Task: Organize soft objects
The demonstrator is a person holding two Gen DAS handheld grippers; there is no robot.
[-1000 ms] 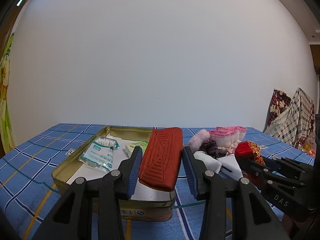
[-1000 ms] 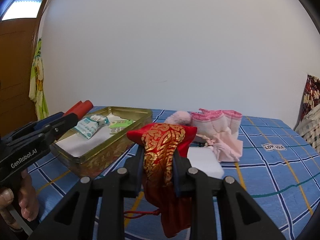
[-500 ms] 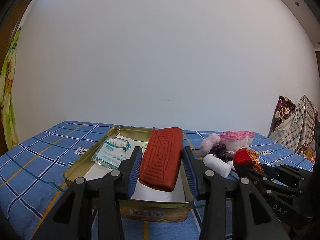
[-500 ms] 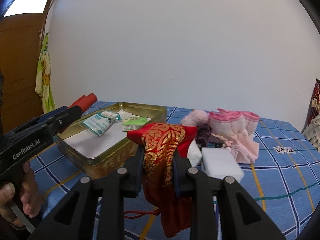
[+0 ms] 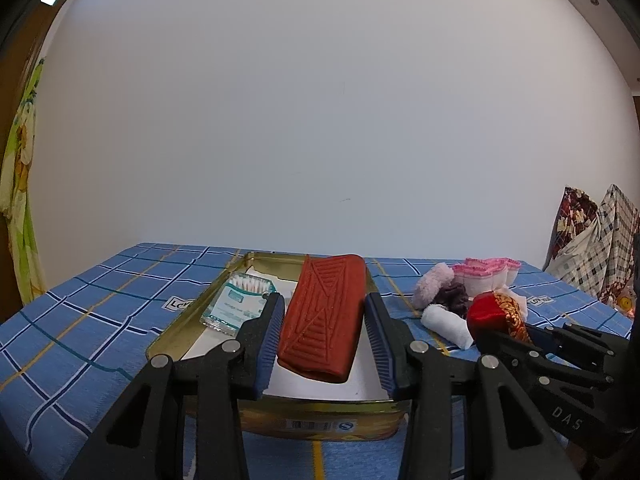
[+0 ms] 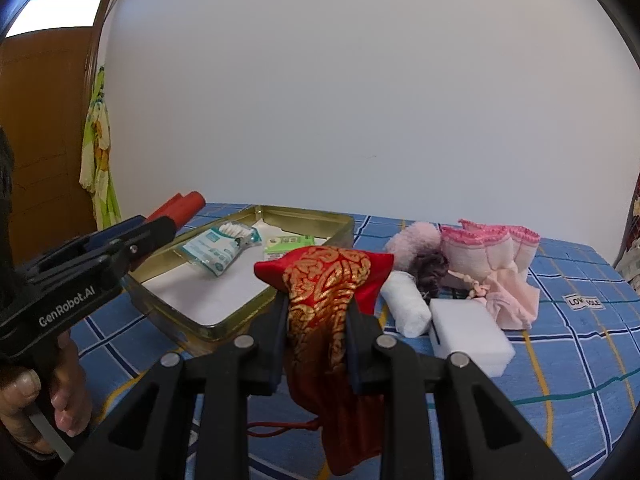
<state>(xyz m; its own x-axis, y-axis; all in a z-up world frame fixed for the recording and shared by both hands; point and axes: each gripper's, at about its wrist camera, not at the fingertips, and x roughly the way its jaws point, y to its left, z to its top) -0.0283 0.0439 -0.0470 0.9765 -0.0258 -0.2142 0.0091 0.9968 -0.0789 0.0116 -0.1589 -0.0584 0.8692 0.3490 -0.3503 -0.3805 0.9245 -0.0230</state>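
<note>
Two hand-held tongs are seen over a surface covered in a blue checked cloth (image 5: 100,312).

The left tongs (image 5: 324,332) are set partly open, and a folded rust-red cloth (image 5: 324,316) with a stitched line pattern is held between the blue pads, which are pressed against its long sides. The cloth is held above a shallow gold tin (image 5: 320,416) lined with white paper. Inside the tin, a clear packet of cotton buds (image 5: 236,304) is lying toward the left side. In the right wrist view a small green packet (image 6: 288,242) is also seen in the tin, beside the cotton buds.

The right tongs (image 6: 318,316) are nearly closed and are clamped on a red pouch with gold pattern (image 6: 326,292). The pouch is bunched above the pads and is hanging below them, with a red drawstring trailing at its lower end. It is held just beside the tin's near right corner.

To the right of the tin, a small pile is resting on the cloth: a rolled white cloth (image 6: 406,308), a white foam block (image 6: 470,336), a fluffy pink item (image 6: 416,244), a dark purple scrunchie (image 6: 432,268) and folded pink-trimmed socks (image 6: 492,252).

A hand (image 6: 44,400) is seen gripping the left tongs' handle.
</note>
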